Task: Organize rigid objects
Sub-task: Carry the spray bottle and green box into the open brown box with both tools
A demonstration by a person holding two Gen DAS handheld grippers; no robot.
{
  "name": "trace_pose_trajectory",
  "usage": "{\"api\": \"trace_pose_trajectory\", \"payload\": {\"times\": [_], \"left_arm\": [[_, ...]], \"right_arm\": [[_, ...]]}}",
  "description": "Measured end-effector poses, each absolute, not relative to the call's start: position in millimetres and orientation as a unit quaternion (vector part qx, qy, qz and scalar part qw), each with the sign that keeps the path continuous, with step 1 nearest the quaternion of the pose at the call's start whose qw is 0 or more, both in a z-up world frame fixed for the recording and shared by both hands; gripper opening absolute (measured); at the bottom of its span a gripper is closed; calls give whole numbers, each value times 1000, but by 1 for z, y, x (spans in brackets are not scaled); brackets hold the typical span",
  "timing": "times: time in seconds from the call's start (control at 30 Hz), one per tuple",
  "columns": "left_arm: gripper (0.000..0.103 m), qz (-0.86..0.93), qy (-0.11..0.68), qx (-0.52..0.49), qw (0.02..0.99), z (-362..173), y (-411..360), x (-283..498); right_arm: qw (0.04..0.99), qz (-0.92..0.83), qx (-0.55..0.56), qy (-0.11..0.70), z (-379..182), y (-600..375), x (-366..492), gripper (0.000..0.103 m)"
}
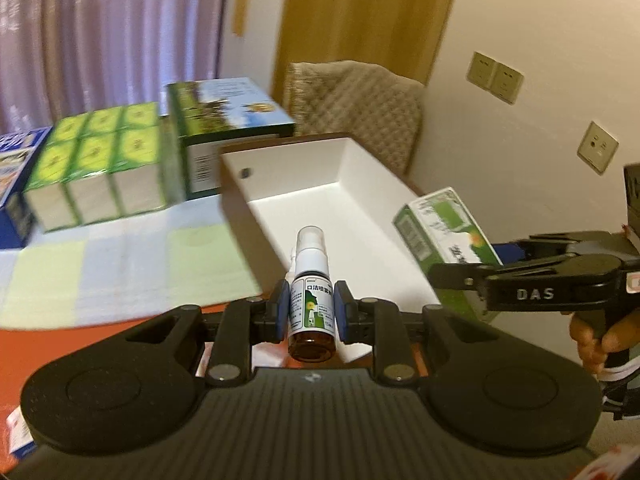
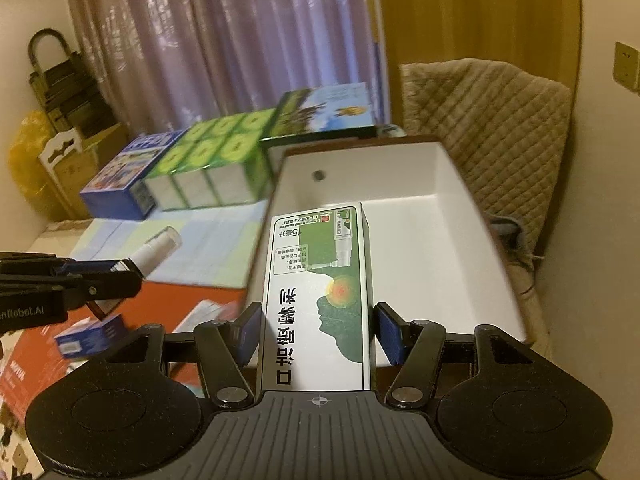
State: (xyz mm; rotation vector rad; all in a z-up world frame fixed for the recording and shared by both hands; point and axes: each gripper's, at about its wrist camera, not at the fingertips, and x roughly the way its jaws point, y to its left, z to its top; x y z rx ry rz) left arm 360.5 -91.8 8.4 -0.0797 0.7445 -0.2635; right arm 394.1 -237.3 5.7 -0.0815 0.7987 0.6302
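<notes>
My left gripper (image 1: pixel 310 312) is shut on a small brown spray bottle (image 1: pixel 311 304) with a white label and clear cap, held above the near edge of a white bin (image 1: pixel 352 168). My right gripper (image 2: pixel 316 330) is shut on a green-and-white carton (image 2: pixel 320 300), held lengthwise over the same white bin (image 2: pixel 432 216). In the left wrist view the carton (image 1: pixel 444 232) and the right gripper come in from the right, beside the bin. The right wrist view shows the bottle (image 2: pixel 154 250) in the left gripper at the left. The bin's inside shows only bare white.
Behind the bin stand a green landscape box (image 1: pixel 228 116), a pack of green-topped cartons (image 1: pixel 100 160) and a blue box (image 2: pixel 124 176) on a checked cloth (image 1: pixel 120 264). A small blue box (image 2: pixel 90 334) lies on the red tabletop. A quilted chair (image 2: pixel 492 128) stands to the right.
</notes>
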Motion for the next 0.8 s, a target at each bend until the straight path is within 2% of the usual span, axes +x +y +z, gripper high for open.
{"api": "trace_pose_trajectory", "payload": {"times": [0.33, 0.8], "left_arm": [[20, -150, 395, -19, 906, -14, -151, 421], [20, -136, 473, -12, 871, -70, -187, 469]], "right_arm": [[868, 285, -57, 403, -13, -258, 450, 56], [842, 260, -85, 464, -63, -261, 501, 56]]}}
